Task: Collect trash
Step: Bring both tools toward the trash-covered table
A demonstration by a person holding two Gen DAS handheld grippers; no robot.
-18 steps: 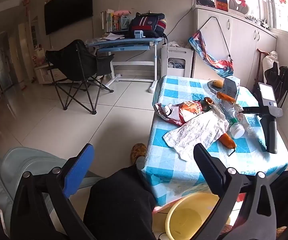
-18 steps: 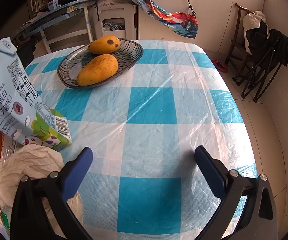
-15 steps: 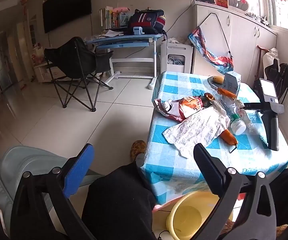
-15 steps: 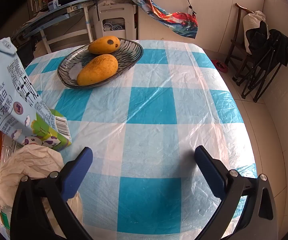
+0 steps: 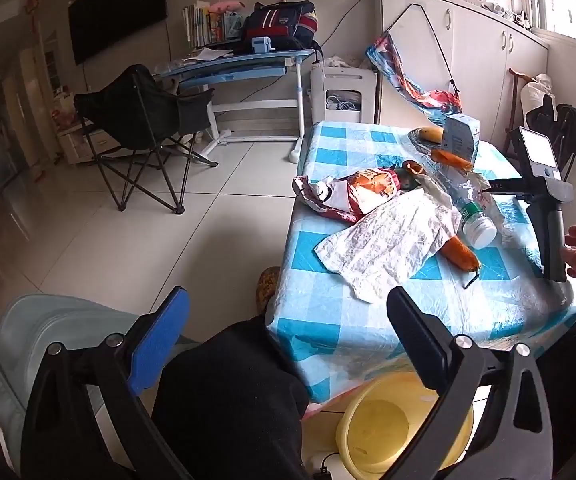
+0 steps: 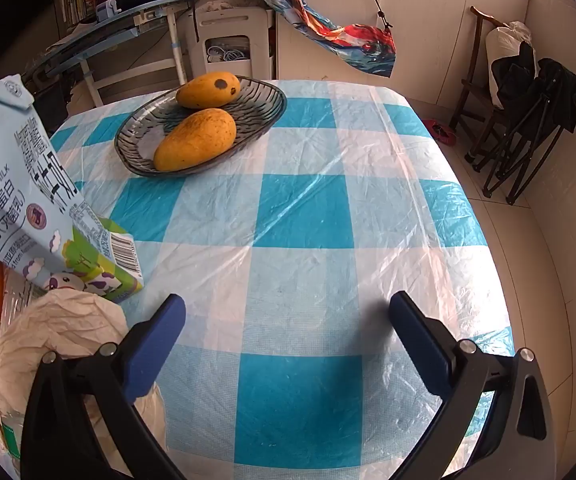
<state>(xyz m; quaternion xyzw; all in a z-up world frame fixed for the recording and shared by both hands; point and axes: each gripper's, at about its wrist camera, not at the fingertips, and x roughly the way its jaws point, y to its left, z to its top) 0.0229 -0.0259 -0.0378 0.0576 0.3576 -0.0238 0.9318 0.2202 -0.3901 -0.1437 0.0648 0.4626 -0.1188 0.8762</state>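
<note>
Tablecloth (image 6: 296, 208) — crumpled paper (image 6: 59, 328) beside right gripper (image 6: 285, 336).

Glossy, wrinkled plastic tablecloth (image 6: 300, 208); crumpled white paper (image 5: 388, 240); ribbed glass dish (image 6: 263, 116); printed milk carton (image 6: 27, 200).

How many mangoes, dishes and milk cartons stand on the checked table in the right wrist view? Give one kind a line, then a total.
Mangoes: 2
Dish: 1
Milk carton: 1
Total: 4
</note>
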